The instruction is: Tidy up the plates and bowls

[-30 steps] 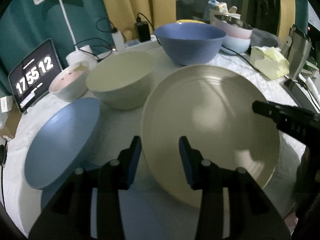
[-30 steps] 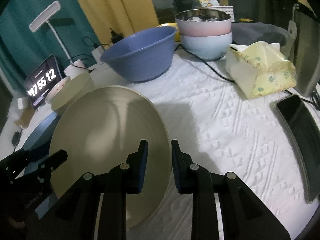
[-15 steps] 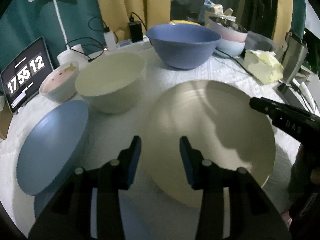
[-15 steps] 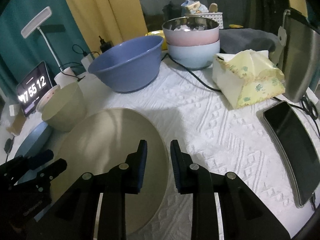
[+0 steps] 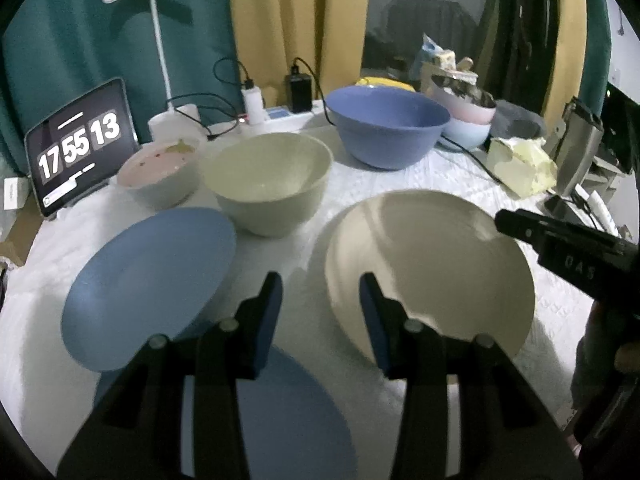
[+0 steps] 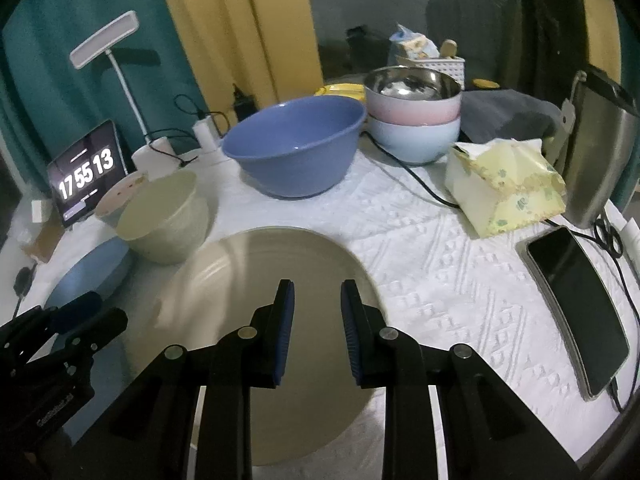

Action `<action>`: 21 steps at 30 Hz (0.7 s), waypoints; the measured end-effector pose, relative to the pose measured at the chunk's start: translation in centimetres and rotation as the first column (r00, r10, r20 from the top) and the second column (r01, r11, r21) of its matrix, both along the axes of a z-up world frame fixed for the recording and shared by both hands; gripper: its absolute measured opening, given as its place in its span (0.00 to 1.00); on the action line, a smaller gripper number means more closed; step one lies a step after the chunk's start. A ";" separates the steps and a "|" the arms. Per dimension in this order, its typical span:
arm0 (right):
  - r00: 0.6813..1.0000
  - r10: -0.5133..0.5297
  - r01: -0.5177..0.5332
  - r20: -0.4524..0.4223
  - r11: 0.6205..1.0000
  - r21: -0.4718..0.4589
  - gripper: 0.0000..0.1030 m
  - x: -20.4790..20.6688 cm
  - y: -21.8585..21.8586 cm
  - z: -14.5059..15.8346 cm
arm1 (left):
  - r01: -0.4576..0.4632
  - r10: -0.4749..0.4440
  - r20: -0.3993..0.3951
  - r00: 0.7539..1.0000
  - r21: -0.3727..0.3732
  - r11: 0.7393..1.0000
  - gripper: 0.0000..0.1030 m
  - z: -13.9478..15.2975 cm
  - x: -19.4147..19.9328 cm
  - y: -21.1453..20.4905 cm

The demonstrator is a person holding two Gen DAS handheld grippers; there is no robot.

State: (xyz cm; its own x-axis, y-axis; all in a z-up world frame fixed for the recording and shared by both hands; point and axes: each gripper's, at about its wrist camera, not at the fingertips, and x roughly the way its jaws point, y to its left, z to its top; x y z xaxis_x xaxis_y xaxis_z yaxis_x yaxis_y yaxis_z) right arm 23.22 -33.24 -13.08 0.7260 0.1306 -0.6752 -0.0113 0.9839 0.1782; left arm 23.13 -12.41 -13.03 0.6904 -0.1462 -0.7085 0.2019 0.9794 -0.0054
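Note:
A cream plate (image 5: 432,264) lies flat on the white tablecloth; it also shows in the right wrist view (image 6: 264,300). My left gripper (image 5: 318,304) is open and empty, above the cloth between the cream plate and a tilted blue plate (image 5: 152,280). Another blue plate (image 5: 280,408) lies under its fingers. My right gripper (image 6: 316,312) is open and empty, above the cream plate. A cream bowl (image 5: 268,180) and a large blue bowl (image 5: 388,132) stand behind.
A small pink bowl (image 5: 160,172) and a clock tablet (image 5: 80,144) are at the left. Stacked pink and light-blue bowls (image 6: 414,120), a yellow tissue pack (image 6: 504,184), a phone (image 6: 576,304) and a cable (image 6: 412,180) are at the right. A lamp (image 5: 152,20) stands behind.
The cream plate has gone from tilted up to lying flat on the cloth. Both grippers have drawn back and up, and the right gripper's jaws have opened a little wider.

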 end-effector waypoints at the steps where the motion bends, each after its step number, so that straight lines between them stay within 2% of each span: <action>1: 1.000 0.003 -0.003 0.001 1.000 -0.002 0.25 -0.1 0.3 0.1 | -0.003 0.003 0.004 1.000 -0.004 1.000 0.41 0.1 -0.1 0.3; 14: 0.998 0.069 -0.069 0.006 0.997 -0.043 0.25 -0.3 5.7 1.8 | -0.059 0.064 0.058 0.996 -0.073 0.996 0.45 1.2 -1.5 5.6; 21: 0.995 0.101 -0.101 -0.001 0.993 -0.063 0.25 0.1 9.1 2.2 | -0.094 0.101 0.101 0.990 -0.072 0.993 0.45 1.7 -2.0 8.4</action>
